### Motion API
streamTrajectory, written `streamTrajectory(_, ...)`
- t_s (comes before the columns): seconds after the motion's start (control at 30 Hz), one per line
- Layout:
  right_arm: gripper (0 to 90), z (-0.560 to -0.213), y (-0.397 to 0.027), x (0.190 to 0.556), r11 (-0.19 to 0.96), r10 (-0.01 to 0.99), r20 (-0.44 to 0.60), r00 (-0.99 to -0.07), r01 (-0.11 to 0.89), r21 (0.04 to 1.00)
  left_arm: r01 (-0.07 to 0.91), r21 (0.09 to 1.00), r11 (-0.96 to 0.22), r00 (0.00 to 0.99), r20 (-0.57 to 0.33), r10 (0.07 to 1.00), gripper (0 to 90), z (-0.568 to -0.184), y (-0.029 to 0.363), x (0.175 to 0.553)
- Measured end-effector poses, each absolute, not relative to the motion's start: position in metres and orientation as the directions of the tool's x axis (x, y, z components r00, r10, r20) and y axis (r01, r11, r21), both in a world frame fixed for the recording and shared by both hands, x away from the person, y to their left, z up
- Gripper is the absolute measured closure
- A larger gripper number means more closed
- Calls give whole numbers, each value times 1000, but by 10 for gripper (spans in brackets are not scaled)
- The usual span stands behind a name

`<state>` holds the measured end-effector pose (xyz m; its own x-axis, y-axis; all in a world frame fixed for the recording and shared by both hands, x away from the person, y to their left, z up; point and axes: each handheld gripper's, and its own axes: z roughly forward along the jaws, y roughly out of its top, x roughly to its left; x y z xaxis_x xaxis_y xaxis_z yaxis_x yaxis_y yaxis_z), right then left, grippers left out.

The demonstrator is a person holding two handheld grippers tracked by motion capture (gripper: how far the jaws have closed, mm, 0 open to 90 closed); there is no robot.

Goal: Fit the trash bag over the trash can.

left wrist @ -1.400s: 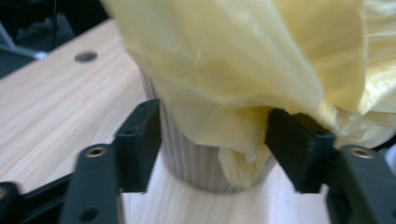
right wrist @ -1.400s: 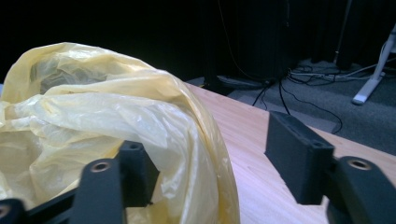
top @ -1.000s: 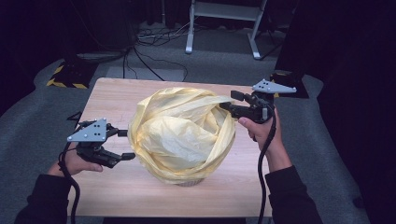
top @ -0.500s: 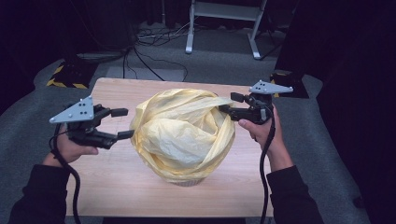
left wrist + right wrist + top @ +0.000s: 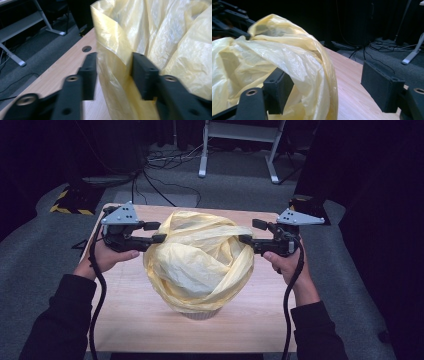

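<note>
Work in hand looks like opening or spreading one yellow plastic bag (image 5: 199, 262) over a small container under it, on the wooden table (image 5: 125, 315). Early to middle stage by my read: both claws are at the bag's rim, neither has closed on it. Left gripper (image 5: 156, 233) sits at the bag's upper left edge; in the left gripper view its jaws stand apart with a fold of the yellow film (image 5: 112, 72) running between them, touching or just beside the inner pads, not pinched. Right gripper (image 5: 248, 234) is at the opposite edge; in the right gripper view (image 5: 327, 92) the jaws are wide apart, the bag's rim bulging over the near jaw and the far jaw standing clear over bare table. So the bag lies directly between the two claws, its mouth rumpled and twisted, layers folded over each other. Done: claws positioned on both sides. Left: close on the rim each side, pull apart, settle the film over the container rim (image 5: 200, 314), which just peeks out pale below the bag; what it is I cannot tell. Counts: one bag, one container beneath, two grippers, two hands, one table with one round hole (image 5: 86, 48) just beyond the left claw.
</note>
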<state>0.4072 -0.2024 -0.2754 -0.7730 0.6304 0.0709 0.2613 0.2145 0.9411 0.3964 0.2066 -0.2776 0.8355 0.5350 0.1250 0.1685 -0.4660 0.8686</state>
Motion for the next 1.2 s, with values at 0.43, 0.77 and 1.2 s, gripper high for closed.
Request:
streamTrajectory(0.43, 547, -300, -212, 414, 176, 730, 103, -676, 331, 927, 313, 838, -447, 798, 24, 602, 719, -303, 191, 427)
streamTrajectory(0.77, 606, -327, -206, 423, 191, 713, 158, -683, 406, 894, 336, 837, -432, 835, -52, 549, 788, -330, 183, 433)
streamTrajectory(1.2, 687, -340, -201, 405, 278, 577, 145, -803, 361, 890, 233, 866, -443, 901, -21, 433, 864, -350, 203, 387)
